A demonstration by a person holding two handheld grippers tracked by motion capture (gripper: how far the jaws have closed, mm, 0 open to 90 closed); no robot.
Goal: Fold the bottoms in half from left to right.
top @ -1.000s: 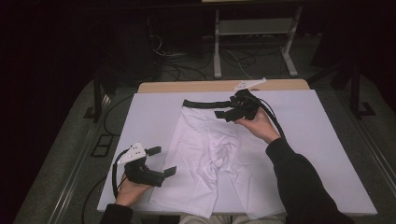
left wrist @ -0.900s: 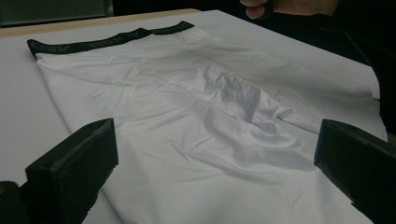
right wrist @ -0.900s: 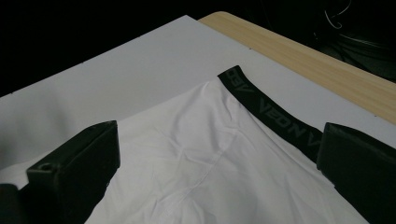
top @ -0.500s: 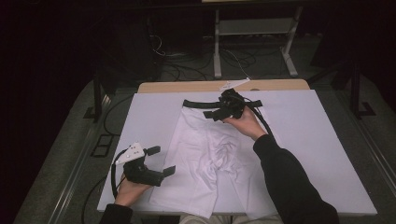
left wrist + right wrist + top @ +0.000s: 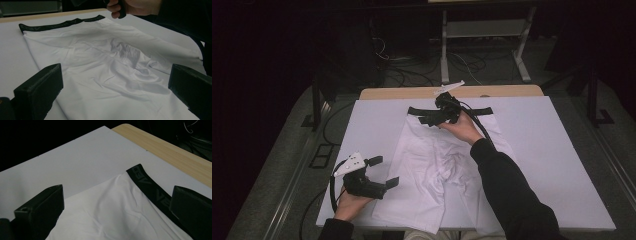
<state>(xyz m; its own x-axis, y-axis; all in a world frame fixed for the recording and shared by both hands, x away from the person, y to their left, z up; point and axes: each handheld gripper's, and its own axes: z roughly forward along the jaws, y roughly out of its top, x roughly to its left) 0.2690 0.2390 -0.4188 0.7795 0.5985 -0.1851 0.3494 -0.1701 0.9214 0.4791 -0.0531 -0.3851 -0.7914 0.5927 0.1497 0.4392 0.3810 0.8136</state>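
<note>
Since a moment ago our right tongs (image 5: 428,120) have slid leftward along the black waistband (image 5: 147,185) of the white shorts (image 5: 437,170), jaws wide above it. Our left tongs (image 5: 384,172) hover wide at the near-left leg. We see the shorts spread flat on the worktop (image 5: 557,150).

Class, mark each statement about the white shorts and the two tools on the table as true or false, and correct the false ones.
1. The white shorts have a black waistband. True.
2. The right tool is clamped on a shorts leg. False: it is open, over the waistband end.
3. The left tool is open. True.
4. The shorts are folded into a neat square. False: they lie spread out, with wrinkles in the middle.
5. The shorts lie on a white sheet. True.
</note>
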